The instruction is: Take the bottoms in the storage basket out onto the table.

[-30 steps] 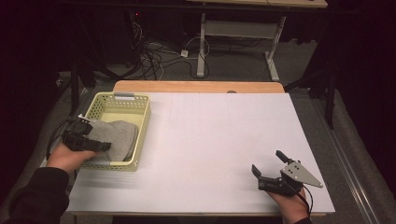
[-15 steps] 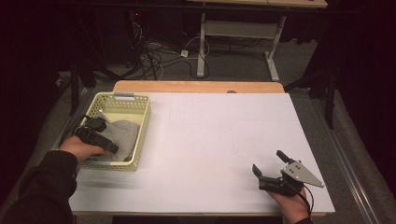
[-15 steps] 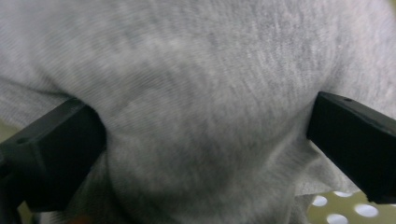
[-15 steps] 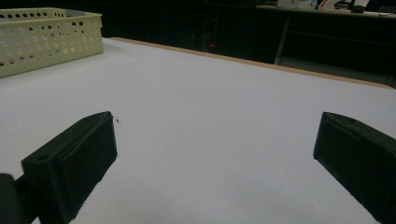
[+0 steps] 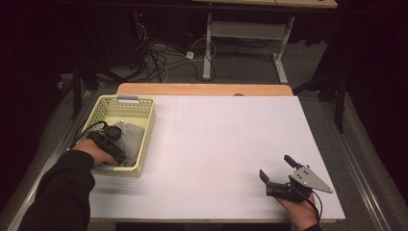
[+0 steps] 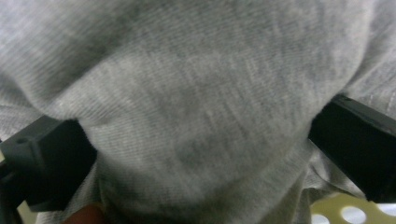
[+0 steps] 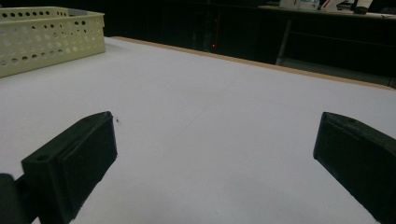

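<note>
The left hand-held gripper has moved deeper into the yellow basket at the near left — its jaws stand apart around the grey cloth, not yet clamped. So the grasp seems ready. The right hand-held gripper stays open on the tabletop — idle.

A dim room with tangled cables on grey floor beneath a desk frame.
</note>
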### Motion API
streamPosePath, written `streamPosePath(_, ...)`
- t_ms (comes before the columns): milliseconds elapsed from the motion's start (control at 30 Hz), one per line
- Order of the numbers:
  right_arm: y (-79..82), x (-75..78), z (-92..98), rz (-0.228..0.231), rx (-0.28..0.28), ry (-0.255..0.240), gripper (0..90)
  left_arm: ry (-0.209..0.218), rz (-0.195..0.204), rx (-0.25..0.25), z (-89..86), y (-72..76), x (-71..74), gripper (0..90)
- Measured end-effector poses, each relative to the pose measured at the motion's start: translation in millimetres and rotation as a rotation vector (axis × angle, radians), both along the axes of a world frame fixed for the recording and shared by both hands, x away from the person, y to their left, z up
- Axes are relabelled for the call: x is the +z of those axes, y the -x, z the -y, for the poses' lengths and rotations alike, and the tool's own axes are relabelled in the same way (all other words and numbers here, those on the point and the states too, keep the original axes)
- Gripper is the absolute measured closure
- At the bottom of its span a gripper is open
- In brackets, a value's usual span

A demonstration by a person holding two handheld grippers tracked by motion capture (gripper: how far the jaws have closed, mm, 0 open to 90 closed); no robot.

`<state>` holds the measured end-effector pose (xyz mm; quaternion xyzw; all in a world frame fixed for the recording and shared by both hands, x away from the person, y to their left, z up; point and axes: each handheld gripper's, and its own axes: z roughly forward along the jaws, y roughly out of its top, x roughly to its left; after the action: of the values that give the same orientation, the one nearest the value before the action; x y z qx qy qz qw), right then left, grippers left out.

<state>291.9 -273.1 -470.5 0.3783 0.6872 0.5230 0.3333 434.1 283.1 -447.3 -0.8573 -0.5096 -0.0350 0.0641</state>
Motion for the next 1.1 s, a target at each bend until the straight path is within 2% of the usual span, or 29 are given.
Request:
streamPosePath(67, 0.3, 0.3, 0.1, 0.001, 0.0, -0.001, 0.1, -0.005, 0.0, 0.0, 0.9, 0.1, -0.1, 0.0)
streamPosePath(200, 0.6, 0.8, 0.5, 0.004, 0.0, -0.002, 0.2, 0.014, 0.019, 0.004, -0.8, 1.6, 1.7, 5.6)
streamPosePath(267, 1.0, 1.0, 0.5, 0.005, 0.0, -0.002, 0.1, 0.023, 0.041, 0.004, -2.5, 2.8, 3.7, 11.7)
streamPosePath(300, 1.2, 1.0, 0.5, 0.005, 0.0, -0.002, 0.2, 0.027, 0.058, 0.004, -3.9, 3.3, 4.9, 18.7)
streamPosePath(433, 1.2, 1.0, 0.5, 0.005, -0.001, -0.003, 0.1, 0.026, 0.074, -0.011, -4.9, 4.3, 6.5, 29.0)
streamPosePath(467, 1.2, 1.1, 0.5, 0.005, -0.001, -0.003, 0.2, 0.028, 0.081, -0.016, -5.5, 4.7, 7.4, 29.0)
streamPosePath(533, 1.0, 0.9, 0.8, 0.006, 0.0, -0.002, 0.2, 0.044, 0.093, -0.012, -8.2, 4.8, 9.3, 34.8)
streamPosePath(567, 0.9, 0.7, 0.9, 0.003, -0.002, -0.003, 0.2, 0.058, 0.101, -0.006, -10.6, 4.7, 10.5, 41.2)
streamPosePath(600, 0.9, 0.7, 0.9, 0.003, -0.002, -0.003, 0.2, 0.074, 0.112, 0.003, -13.0, 4.8, 11.8, 41.2)
streamPosePath(633, 0.8, 0.4, 1.1, 0.003, -0.003, -0.002, 0.2, 0.097, 0.13, 0.013, -16.4, 5.1, 13.8, 45.1)
streamPosePath(767, 0.0, -0.8, 0.9, -0.002, -0.004, -0.001, 0.2, 0.13, 0.142, 0.02, -22.9, 5.6, 18.8, 55.7)
streamPosePath(1033, -0.5, -1.1, 0.0, -0.005, -0.005, 0.002, 0.2, 0.128, 0.14, -0.029, -27.0, 6.0, 29.1, 57.2)
streamPosePath(1100, -0.4, -1.0, -0.1, -0.003, -0.006, 0.002, 0.2, 0.137, 0.138, -0.022, -28.8, 6.3, 33.3, 57.1)
